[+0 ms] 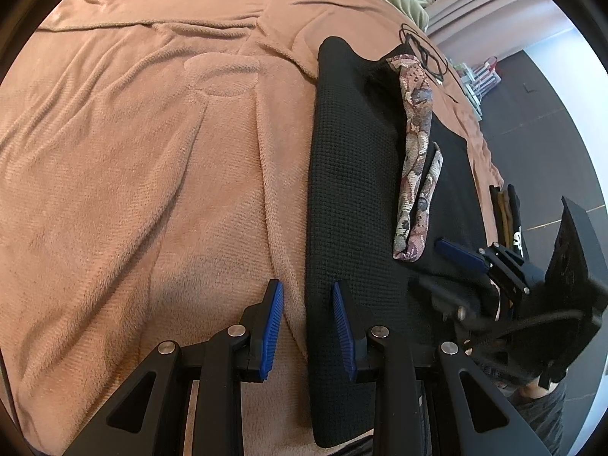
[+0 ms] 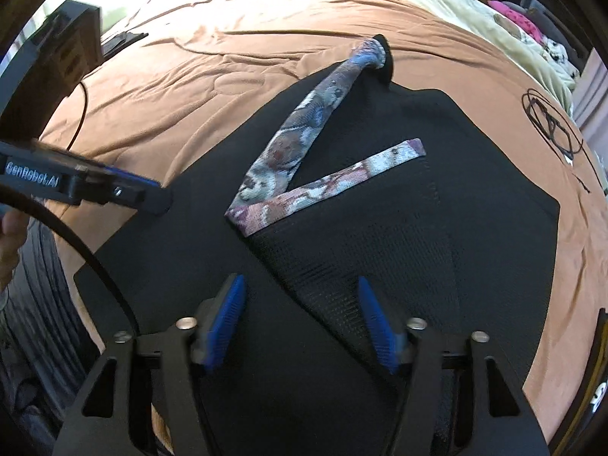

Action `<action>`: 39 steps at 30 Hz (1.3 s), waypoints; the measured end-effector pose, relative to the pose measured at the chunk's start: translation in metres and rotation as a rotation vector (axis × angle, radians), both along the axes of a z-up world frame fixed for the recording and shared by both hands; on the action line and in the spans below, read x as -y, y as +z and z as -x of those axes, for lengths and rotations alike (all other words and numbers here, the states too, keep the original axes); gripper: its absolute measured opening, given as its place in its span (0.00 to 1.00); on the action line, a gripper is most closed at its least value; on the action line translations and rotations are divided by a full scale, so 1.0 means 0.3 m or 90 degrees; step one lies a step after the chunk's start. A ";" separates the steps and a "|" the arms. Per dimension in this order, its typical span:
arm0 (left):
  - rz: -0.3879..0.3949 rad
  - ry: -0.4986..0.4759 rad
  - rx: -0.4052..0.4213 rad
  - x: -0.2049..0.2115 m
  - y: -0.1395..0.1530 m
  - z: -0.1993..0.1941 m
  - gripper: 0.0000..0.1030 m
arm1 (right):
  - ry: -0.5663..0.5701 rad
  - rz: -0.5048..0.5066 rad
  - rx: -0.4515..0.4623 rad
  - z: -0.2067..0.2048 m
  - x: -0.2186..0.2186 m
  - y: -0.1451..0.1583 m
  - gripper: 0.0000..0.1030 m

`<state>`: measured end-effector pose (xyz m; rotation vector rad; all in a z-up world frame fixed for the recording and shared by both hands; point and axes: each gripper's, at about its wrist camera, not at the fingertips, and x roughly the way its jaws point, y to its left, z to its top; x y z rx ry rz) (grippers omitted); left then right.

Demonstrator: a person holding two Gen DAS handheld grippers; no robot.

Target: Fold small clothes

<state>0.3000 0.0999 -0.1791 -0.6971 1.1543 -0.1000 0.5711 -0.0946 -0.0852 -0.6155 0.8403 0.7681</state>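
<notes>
Black garment [image 2: 380,209] w/ patterned strap [image 2: 292,140] lies flat on the bed [image 1: 133,152]. Our left tool [image 1: 307,326] straddles its edge, jaws apart, nothing pinched. Right tool [image 2: 300,326] spread over a folded flap. We'd say: pinch flap low, keep the edge taut, fold square.

White lettering "GenRobot.AI" runs along the black arm of the left gripper [image 2: 152,193], seen from the right wrist.

Garment [image 2: 380,209] lies on blanket [image 2: 266,19], strap [image 2: 304,121] atop it.
</notes>
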 end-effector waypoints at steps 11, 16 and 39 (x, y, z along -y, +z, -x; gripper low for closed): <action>0.007 0.008 0.003 -0.023 0.023 -0.006 0.29 | -0.033 -0.030 -0.009 -0.052 0.042 0.081 0.04; 0.004 0.018 0.012 -0.041 0.043 -0.008 0.29 | -0.064 -0.074 -0.010 -0.098 0.109 0.142 0.03; -0.025 0.016 0.013 -0.031 0.090 -0.060 0.29 | -0.299 -0.219 -0.107 -0.370 0.425 0.122 0.13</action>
